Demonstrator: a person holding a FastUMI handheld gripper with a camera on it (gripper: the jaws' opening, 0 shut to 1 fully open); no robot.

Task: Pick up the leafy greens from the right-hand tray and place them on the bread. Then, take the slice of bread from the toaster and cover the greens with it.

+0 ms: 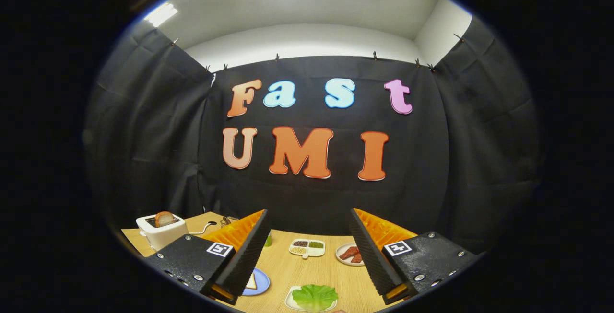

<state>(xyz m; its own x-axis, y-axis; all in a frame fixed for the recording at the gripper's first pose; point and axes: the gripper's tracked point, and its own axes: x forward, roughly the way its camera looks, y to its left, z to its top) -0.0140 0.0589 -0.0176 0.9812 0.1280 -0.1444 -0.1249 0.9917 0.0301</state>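
My gripper (pixel 307 250) is open, held high above the wooden table (pixel 307 270) with nothing between its fingers. Below and between the fingers lies a green leaf (pixel 315 296) on a small white tray (pixel 290 300). Just left of it, partly hidden by the left finger, a slice of bread (pixel 251 282) rests on a blue plate (pixel 261 284). Far to the left stands a white toaster (pixel 160 230) with a browned slice of bread (pixel 164 218) sticking up out of its slot.
A white divided dish (pixel 307 248) with grains sits further back between the fingers. A white plate of reddish meat pieces (pixel 350 254) lies beside the right finger. A cord (pixel 204 229) runs from the toaster. A green item (pixel 268 239) peeks past the left finger.
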